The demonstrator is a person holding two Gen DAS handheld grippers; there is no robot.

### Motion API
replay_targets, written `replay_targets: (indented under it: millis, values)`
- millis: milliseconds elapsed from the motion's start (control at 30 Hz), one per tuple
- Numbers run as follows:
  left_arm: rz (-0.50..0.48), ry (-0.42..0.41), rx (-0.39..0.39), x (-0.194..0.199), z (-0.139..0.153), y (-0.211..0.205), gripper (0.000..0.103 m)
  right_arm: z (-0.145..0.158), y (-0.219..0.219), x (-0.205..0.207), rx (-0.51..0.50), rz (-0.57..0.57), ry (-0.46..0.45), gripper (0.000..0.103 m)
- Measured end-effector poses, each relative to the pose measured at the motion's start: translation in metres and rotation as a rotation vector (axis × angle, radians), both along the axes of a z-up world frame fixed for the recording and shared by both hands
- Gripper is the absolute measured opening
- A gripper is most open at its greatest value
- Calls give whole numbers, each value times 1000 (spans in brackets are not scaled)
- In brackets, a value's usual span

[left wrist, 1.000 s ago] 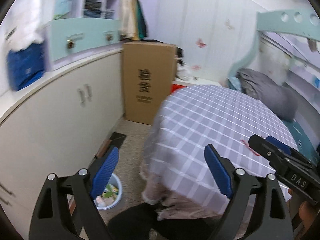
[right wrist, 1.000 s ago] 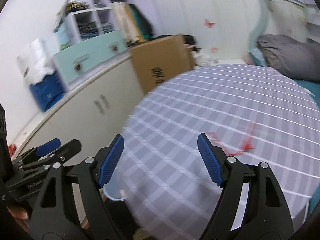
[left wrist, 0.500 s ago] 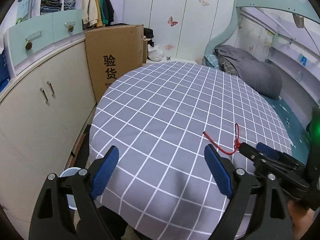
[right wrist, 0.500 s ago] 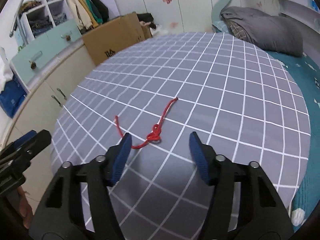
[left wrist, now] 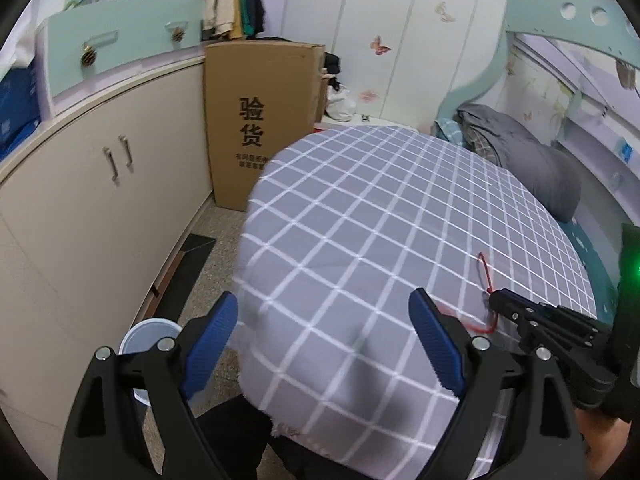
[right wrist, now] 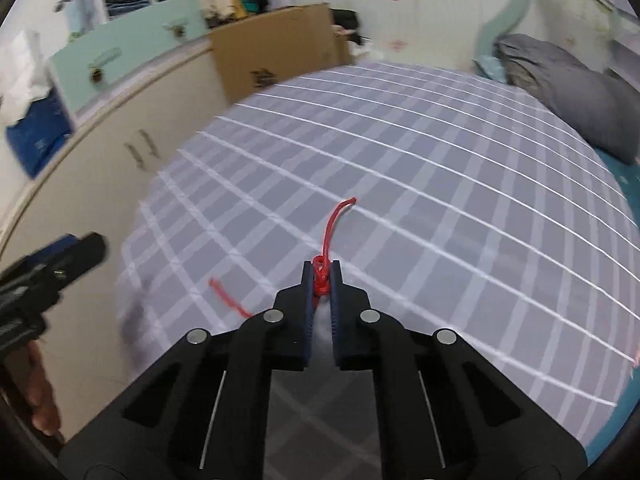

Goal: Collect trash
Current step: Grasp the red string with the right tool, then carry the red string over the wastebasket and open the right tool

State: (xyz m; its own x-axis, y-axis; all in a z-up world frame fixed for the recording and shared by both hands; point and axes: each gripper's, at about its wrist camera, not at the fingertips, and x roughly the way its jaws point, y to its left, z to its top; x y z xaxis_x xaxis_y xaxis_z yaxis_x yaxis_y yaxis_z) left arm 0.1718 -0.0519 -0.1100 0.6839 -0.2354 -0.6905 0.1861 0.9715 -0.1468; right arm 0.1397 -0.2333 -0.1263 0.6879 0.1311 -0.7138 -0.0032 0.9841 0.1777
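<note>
Left wrist view: the left gripper (left wrist: 324, 344) is hanging over the near edge of the grey, white-checked bedsheet (left wrist: 360, 216), its blue-padded jaws standing wide with nothing between them. The thin red knotted string (left wrist: 486, 280) is lying to its right, its long axis running away from the camera, with the near end looping under the tip of the right gripper (left wrist: 494, 302). A pale blue round plastic bin (left wrist: 144, 334) is sitting on the floor down to the left, beside the cream cabinet (left wrist: 100, 200).

Right wrist view: the right gripper (right wrist: 321, 280) is pointing steeply down at the sheet, jaws pinched together on the string's knot; one tail is trailing ahead, the other off to the left. Judgement: this hand is nearer; the bin lies across on the left gripper's side.
</note>
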Motion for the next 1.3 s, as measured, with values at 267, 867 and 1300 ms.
replay_targets:
  millis: [267,867,1300]
  values:
    - [149,20,-60,12,-16,92,85,15,120,33,39,243,-31,7]
    - [685,297,-202,54,-208,362,85,-185,375,142,-25,555,279,7]
    - [832,571,-243,72,-423,407,85,-334,414,194,-39,591,517,7]
